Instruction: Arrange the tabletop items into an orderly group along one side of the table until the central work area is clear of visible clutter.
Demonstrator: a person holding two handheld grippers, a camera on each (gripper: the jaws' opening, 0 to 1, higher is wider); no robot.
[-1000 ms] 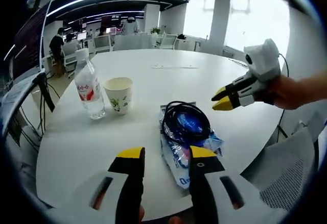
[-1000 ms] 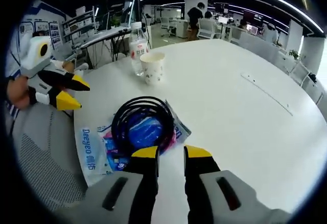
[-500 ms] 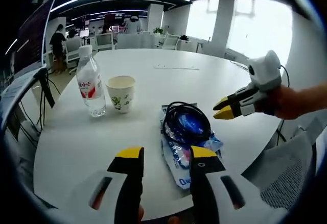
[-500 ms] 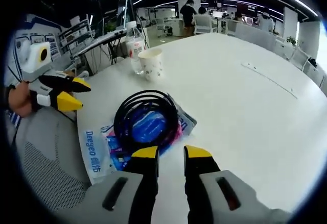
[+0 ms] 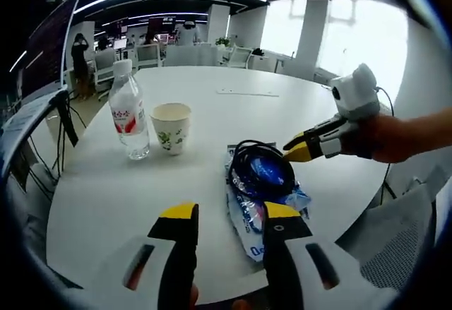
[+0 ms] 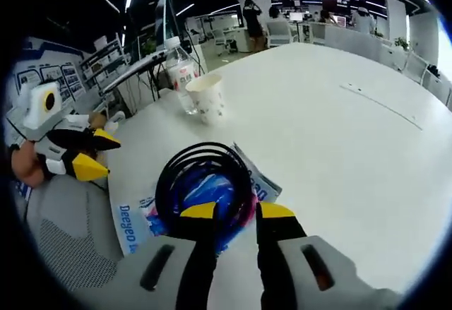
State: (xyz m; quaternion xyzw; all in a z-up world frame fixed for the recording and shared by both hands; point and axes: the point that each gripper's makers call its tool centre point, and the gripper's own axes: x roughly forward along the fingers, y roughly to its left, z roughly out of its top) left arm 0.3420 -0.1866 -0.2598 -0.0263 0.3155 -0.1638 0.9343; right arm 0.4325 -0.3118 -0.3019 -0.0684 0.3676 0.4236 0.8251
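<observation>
Cable (image 5: 257, 171), coiled black, lies on a blue packet (image 5: 261, 207) near my edge of the white table (image 5: 212, 119); bottle (image 5: 129, 119) and paper cup (image 5: 170, 129) stand side by side well beyond it. My right gripper (image 6: 228, 211) hangs jaws parted at the coil's rim, empty. My left gripper (image 5: 227, 212) waits beside the packet, jaws likewise apart, holding nothing.
</observation>
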